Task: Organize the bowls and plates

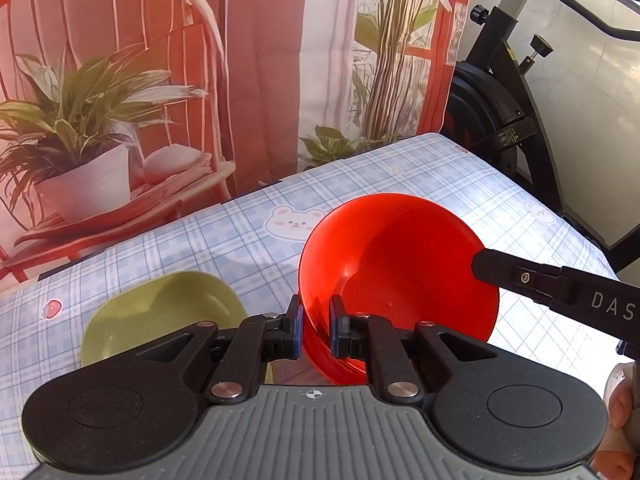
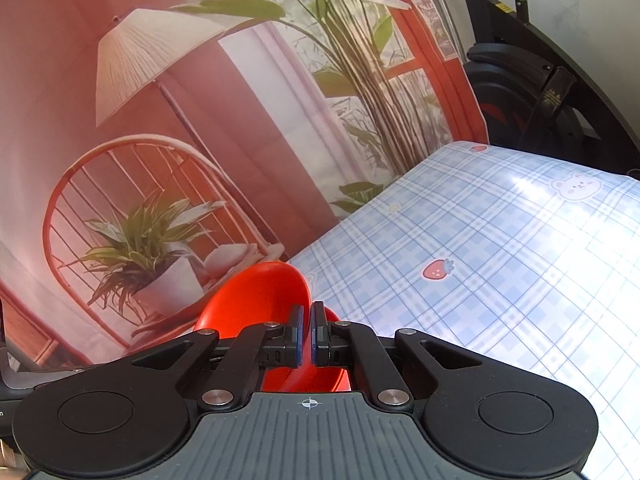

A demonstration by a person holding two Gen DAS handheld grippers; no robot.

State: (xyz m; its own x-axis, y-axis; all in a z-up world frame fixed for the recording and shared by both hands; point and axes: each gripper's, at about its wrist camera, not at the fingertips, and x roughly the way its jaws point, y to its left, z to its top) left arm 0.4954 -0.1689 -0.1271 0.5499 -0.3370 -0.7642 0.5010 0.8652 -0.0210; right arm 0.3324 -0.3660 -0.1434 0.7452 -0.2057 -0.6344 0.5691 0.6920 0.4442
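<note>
While both grippers pinch the red bowl, one arm reads "DAS".

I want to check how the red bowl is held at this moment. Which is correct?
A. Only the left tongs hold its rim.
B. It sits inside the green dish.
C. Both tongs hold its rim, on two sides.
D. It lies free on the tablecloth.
C: in the left wrist view the left tongs clamp the near rim of the red bowl while the right tongs pinch its far right rim.
</note>
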